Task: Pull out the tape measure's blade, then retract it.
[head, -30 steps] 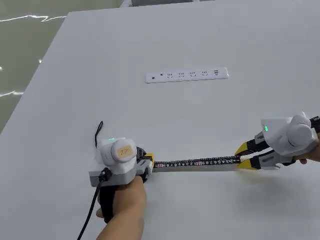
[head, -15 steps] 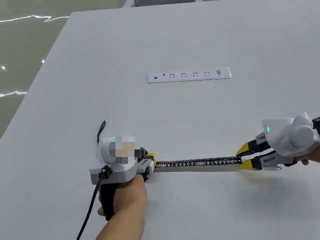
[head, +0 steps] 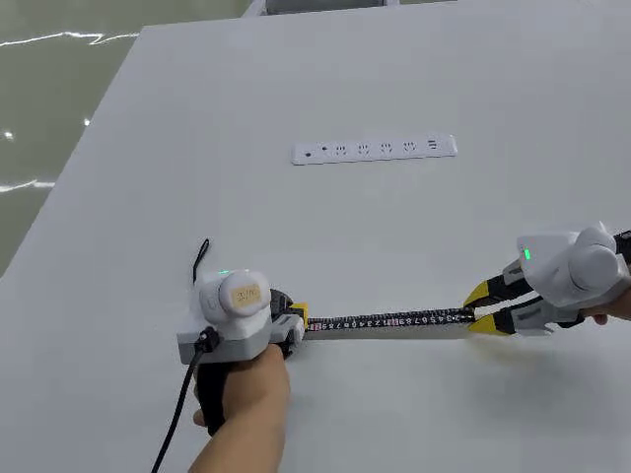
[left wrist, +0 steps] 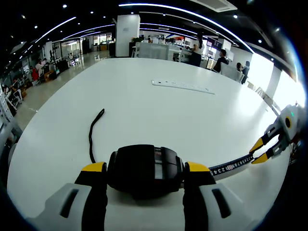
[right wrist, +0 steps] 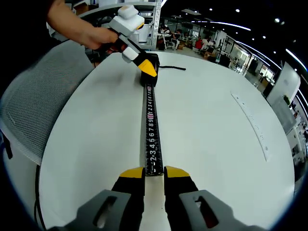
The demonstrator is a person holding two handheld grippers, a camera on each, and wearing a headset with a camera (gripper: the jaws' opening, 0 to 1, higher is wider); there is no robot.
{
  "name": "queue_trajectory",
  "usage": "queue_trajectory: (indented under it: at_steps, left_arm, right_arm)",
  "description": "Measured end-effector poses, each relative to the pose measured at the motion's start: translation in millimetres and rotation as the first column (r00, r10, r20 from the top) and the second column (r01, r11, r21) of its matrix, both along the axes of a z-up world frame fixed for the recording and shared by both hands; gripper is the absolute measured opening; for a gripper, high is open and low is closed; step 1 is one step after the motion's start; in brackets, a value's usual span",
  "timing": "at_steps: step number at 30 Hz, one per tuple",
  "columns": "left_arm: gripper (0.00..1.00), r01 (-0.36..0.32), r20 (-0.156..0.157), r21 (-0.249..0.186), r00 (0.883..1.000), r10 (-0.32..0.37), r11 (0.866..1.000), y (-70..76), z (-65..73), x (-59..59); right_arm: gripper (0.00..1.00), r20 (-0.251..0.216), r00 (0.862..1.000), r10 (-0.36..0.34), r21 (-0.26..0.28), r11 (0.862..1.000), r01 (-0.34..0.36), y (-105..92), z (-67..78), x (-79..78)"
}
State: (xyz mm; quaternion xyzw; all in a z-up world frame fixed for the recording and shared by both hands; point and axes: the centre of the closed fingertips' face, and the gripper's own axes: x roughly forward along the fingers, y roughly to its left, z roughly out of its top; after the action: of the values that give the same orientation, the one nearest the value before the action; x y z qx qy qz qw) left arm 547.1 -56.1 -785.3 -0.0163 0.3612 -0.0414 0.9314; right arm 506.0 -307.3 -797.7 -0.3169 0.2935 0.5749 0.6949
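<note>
The black tape measure case (left wrist: 144, 169) sits on the white table, clamped between the yellow-tipped fingers of my left gripper (left wrist: 145, 167), which also shows in the head view (head: 286, 320). Its black blade (head: 389, 319) with white numerals runs out to the right, low over the table. My right gripper (head: 477, 308) is shut on the blade's end (right wrist: 154, 169). In the right gripper view the blade (right wrist: 151, 127) stretches straight ahead to the case (right wrist: 149, 62).
A white power strip (head: 375, 150) lies on the table beyond the grippers. The case's thin black wrist strap (left wrist: 94, 132) trails to the left of it. The table's left edge (head: 69, 168) drops to a green floor.
Nothing has visibly moved; the head camera has shifted slightly.
</note>
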Motion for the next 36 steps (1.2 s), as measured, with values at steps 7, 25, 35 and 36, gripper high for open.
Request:
queue_trajectory:
  at_steps: [7,25,35,36]
  left_arm:
    - [0.6,-0.006,0.001,-0.008,1.0,0.006,1.0,0.4,0.2,0.2]
    - [0.61,0.021,0.005,0.017,1.0,-0.021,1.0,-0.1,-0.7,1.7]
    - [0.62,0.018,0.0,0.03,1.0,-0.018,0.999,-0.1,-1.4,0.9]
    - [0.62,0.018,0.0,0.031,1.0,-0.018,0.999,-0.1,-1.4,0.6]
  right_arm:
    - [0.14,0.003,1.0,-0.001,0.003,1.0,0.001,2.8,3.3,-0.7]
    - [0.14,0.006,1.0,0.006,0.011,1.0,-0.006,8.6,5.0,0.0]
    - [0.14,0.001,1.0,0.009,0.01,1.0,-0.009,11.6,4.8,-0.7]
    - [0.14,0.001,1.0,0.009,0.01,1.0,-0.009,11.9,4.8,-0.8]
